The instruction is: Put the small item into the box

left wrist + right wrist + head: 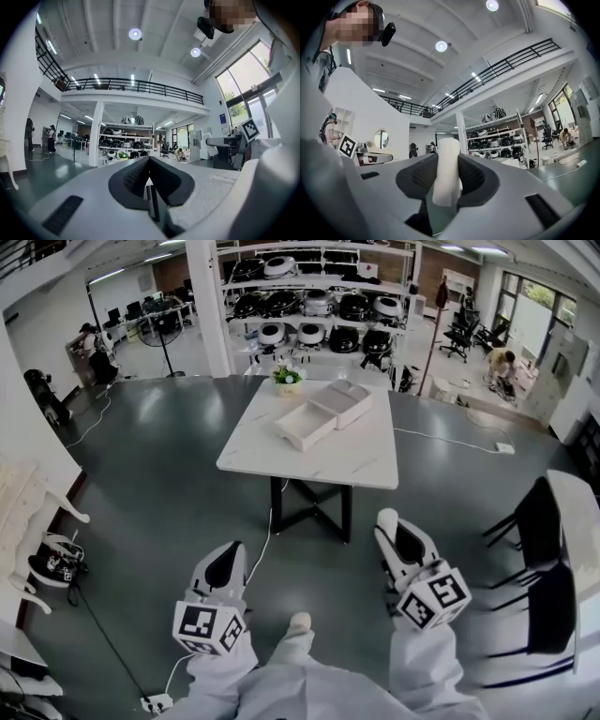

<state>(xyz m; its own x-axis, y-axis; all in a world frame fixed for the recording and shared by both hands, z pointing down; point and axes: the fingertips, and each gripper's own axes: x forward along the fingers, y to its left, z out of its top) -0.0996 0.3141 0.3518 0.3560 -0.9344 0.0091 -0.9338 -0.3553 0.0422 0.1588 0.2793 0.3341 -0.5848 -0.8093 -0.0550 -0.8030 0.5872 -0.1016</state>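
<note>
A white table stands some way ahead of me, with an open white box on it and its lid lying right behind. Both grippers hang low near my legs, well short of the table. My right gripper is shut on a small white cylindrical item, which stands upright between the pads and sticks out past them. At my left, the other gripper has its jaws pressed together with nothing between them.
A small potted plant sits at the table's far edge. Two black chairs and another white table stand at the right. Cables and a power strip lie on the dark floor. Shelves fill the back.
</note>
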